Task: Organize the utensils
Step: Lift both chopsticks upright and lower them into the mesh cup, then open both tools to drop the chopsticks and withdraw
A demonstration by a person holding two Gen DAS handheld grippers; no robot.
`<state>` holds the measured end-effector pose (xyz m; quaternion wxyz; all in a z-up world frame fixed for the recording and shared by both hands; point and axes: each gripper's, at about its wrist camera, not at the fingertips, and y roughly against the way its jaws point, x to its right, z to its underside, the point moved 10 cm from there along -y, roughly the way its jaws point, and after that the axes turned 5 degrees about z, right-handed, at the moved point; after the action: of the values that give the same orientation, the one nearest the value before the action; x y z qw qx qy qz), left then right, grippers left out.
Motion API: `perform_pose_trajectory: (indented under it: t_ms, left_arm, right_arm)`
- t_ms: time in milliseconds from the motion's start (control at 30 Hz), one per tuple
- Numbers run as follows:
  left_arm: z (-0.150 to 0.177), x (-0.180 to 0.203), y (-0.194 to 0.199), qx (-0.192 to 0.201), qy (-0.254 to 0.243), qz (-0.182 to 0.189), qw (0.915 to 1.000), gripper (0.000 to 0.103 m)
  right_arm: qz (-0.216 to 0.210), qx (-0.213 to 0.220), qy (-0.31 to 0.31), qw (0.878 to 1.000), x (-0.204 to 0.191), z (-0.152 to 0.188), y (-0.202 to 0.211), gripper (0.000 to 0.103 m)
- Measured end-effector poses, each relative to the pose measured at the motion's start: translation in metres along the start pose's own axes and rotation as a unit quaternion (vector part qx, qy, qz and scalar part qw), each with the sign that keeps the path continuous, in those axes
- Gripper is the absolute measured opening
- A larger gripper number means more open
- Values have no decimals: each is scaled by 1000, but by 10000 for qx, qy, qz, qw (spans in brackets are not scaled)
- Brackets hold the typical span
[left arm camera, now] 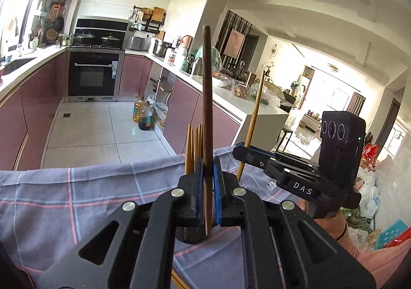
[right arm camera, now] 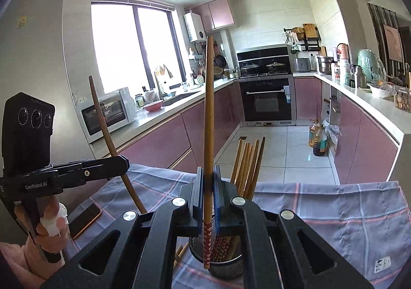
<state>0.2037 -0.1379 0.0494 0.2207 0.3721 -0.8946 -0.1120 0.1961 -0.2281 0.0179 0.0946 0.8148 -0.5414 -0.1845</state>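
Both grippers are clamping one chopstick each, upright for dropping: right gripper (right arm camera: 207, 193) lowering its chopstick (right arm camera: 208, 114) into the holder (right arm camera: 226, 267); left gripper (left arm camera: 208, 183) gripping a dark chopstick (left arm camera: 207, 98), probably over the holder too.

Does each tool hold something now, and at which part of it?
Yes. The left tool grips a dark chopstick on its lower shaft; the right tool grips a light chopstick just above its patterned end.

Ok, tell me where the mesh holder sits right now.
In the right wrist view, the mesh holder stands on the checked cloth just below the right gripper, holding chopsticks.
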Motion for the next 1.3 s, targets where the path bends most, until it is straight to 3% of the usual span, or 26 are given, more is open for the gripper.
perform_pose_trajectory:
  t_ms: [167,333,767,1067,1133,1300]
  left_arm:
    - [-11,5,-15,26,-216,-257,9994,8]
    - [8,-1,-44,-350,-199,-410,9983,8]
    - [56,-19,-92,-1310,-308,-389,9901,8]
    - [71,-26,-99,-1347,-332,-624,9884,9]
    - [70,-25,-94,-1263,-380,-733,9885,17]
    - [71,-25,-75,-1006,-503,-1103,9875,27]
  right_arm:
    - [98,-79,-93,9999,8,0,-18,6]
    - [187,-394,-126,9990,12,20,-37,6]
    - [341,-1243,-187,9915,19,72,-57,6]
    - [365,-1236,-277,9913,21,75,-55,8]
    - [322,-1185,-269,9921,19,74,-51,8]
    - [247,-1040,-198,9941,10,71,-38,20]
